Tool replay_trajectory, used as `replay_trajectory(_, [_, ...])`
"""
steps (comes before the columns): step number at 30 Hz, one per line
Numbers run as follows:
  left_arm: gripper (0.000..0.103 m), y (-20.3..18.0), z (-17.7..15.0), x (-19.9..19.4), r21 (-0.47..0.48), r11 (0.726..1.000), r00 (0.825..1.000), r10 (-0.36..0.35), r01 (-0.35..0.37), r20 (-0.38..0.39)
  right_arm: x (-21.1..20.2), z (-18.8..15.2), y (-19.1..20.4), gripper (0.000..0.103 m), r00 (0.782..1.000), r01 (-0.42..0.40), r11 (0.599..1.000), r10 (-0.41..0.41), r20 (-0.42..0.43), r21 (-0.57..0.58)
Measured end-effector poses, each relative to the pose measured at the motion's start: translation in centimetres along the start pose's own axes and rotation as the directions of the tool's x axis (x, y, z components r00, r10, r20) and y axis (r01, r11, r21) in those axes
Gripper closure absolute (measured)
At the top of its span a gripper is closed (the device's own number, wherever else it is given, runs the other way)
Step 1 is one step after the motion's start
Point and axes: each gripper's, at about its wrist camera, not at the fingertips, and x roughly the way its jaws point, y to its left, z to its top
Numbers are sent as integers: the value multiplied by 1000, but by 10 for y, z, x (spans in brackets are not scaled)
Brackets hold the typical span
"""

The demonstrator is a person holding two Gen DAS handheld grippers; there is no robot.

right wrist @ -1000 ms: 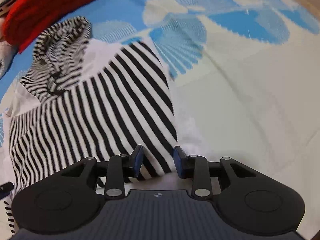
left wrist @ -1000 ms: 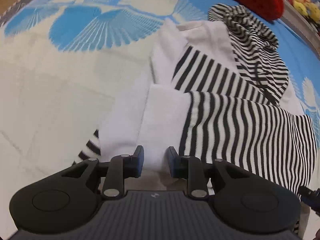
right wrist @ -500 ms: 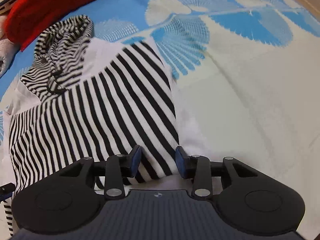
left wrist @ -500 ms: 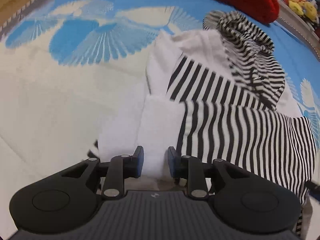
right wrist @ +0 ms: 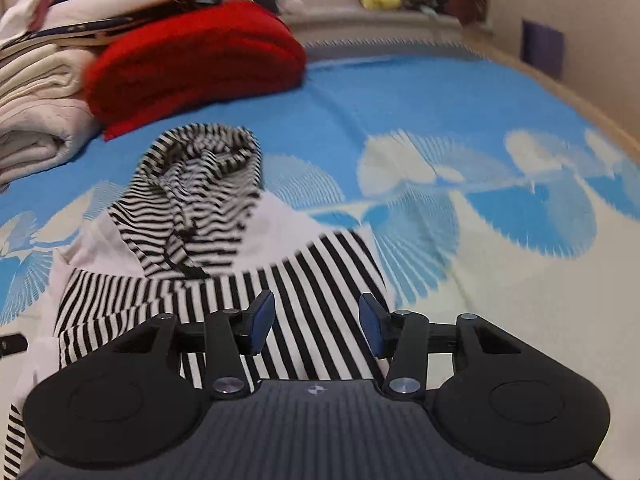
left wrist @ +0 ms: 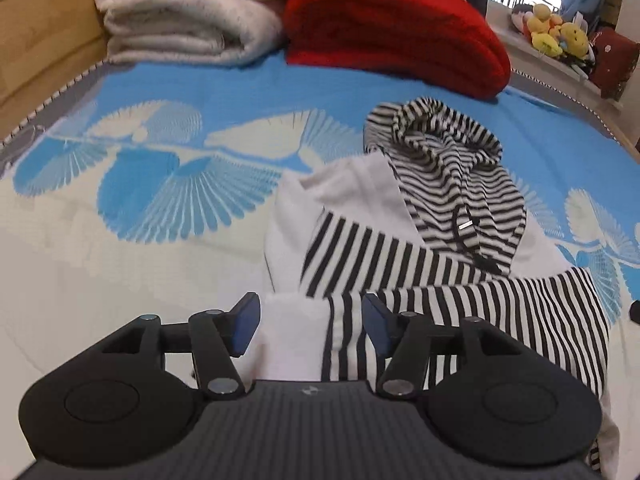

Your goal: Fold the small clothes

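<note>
A black-and-white striped hoodie (left wrist: pixel 460 292) lies folded on the blue-and-white bedspread (left wrist: pixel 140 248), its hood (left wrist: pixel 452 168) toward the far end and its sleeves laid across the body. My left gripper (left wrist: pixel 310 322) hovers over the hoodie's near left part, where white fabric meets stripes. Its jaws are opening and the cloth lies below them, not pinched. My right gripper (right wrist: pixel 316 318) hangs over the striped near right part of the hoodie (right wrist: pixel 320 272). Its jaws are opening too, with nothing pressed between the pads. The hood (right wrist: pixel 200 176) lies beyond it to the left.
A folded red blanket (left wrist: pixel 392 28) and a stack of cream blankets (left wrist: pixel 192 16) sit at the far end of the bed. Plush toys (left wrist: pixel 556 34) line a ledge behind. A wooden bed frame (left wrist: pixel 40 40) runs along the left edge. Bare bedspread (right wrist: pixel 520 280) stretches right of the hoodie.
Both grippers have lifted and tipped up, bringing the blankets at the far end into view. Both pairs of jaws have widened away from the hoodie's near edge, which stays lying flat.
</note>
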Motion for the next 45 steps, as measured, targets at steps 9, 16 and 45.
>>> replay_trajectory(9, [37,-3,10,-9,-13,1000,1000,15,-14,25,-8,14,14,35,999,27,998,-26,32,-55])
replay_trajectory(16, [17,2,17,-13,-22,999,999,33,-33,32,-8,20,21,19,998,65,996,-64,10,-55])
replay_trajectory(45, [17,-13,0,-21,134,990,992,-69,54,106,-17,40,3,1,997,74,997,-74,35,-13])
